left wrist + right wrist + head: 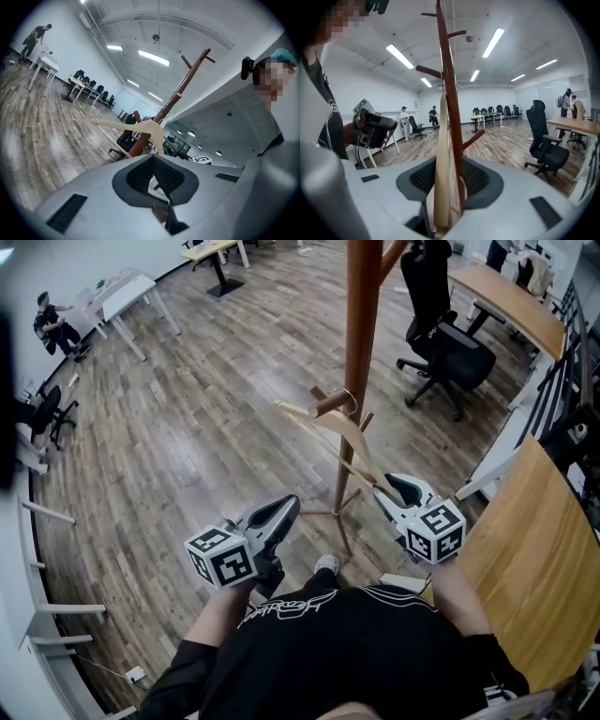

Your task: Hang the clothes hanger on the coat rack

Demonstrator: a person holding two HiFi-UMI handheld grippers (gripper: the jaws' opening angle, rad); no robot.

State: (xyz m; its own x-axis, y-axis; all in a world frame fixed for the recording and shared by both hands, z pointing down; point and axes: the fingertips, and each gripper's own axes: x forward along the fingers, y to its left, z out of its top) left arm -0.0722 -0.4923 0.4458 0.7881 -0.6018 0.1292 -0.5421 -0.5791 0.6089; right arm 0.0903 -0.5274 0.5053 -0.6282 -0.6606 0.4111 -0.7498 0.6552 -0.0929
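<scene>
A pale wooden clothes hanger (349, 434) hangs by its metal hook from a low peg (332, 404) of the brown coat rack (361, 324). My right gripper (386, 486) is at the hanger's lower right end. In the right gripper view the hanger's arm (442, 154) stands upright between the jaws of that gripper (445, 187), which are apart, and the rack's pole (447, 70) rises just behind. My left gripper (289, 505) hangs left of the rack, apart from the hanger, jaws together and empty. The left gripper view shows the hanger (140, 127) beyond its tips (153, 157).
The rack's thin base legs (328, 514) spread on the wood floor near my shoe. A black office chair (441, 343) stands at the right rear. A wooden tabletop (534, 549) is close on the right. White tables (131, 296) and a person (56, 324) are at the far left.
</scene>
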